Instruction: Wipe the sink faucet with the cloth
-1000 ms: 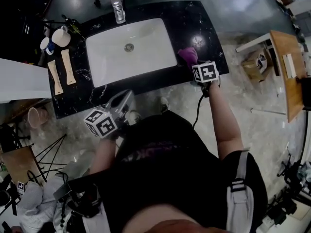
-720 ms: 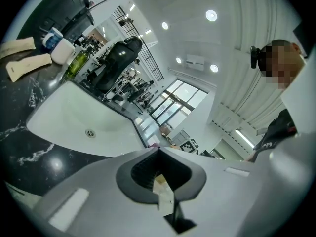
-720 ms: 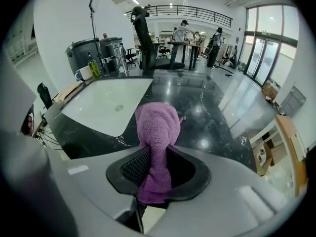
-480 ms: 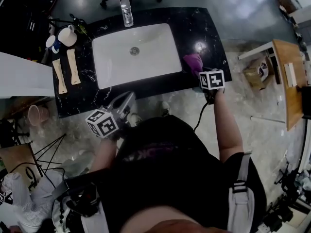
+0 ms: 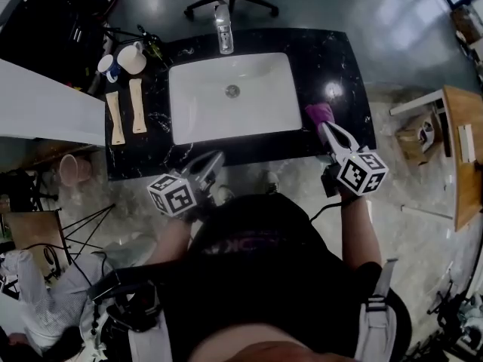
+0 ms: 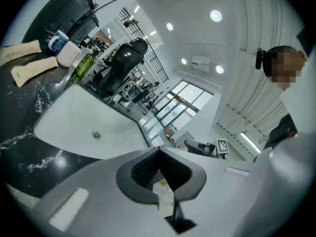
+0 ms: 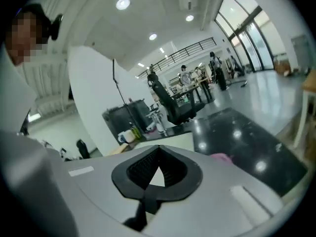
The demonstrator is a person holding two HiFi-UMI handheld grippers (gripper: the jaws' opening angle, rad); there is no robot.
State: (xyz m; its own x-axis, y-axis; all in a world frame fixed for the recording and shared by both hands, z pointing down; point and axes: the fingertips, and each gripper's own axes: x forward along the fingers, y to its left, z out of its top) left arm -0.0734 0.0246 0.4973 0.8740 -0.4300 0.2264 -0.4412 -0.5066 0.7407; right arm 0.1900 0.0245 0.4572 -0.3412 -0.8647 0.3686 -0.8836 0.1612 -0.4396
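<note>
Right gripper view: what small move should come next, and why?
Probably reopen the right gripper and lower it onto the cloth. Its jaws have just been closing and now meet with nothing between them. The cloth lies loose on the countertop right of the sink, and the faucet stands across the basin from the person.

1. I read the left gripper [image 5: 216,157] with jaws together and empty, left forearm [image 5: 170,241] bent in close.
2. Right gripper [image 5: 326,129] jaws just closed, nothing between them, right forearm [image 5: 355,228] stretched forward.
</note>
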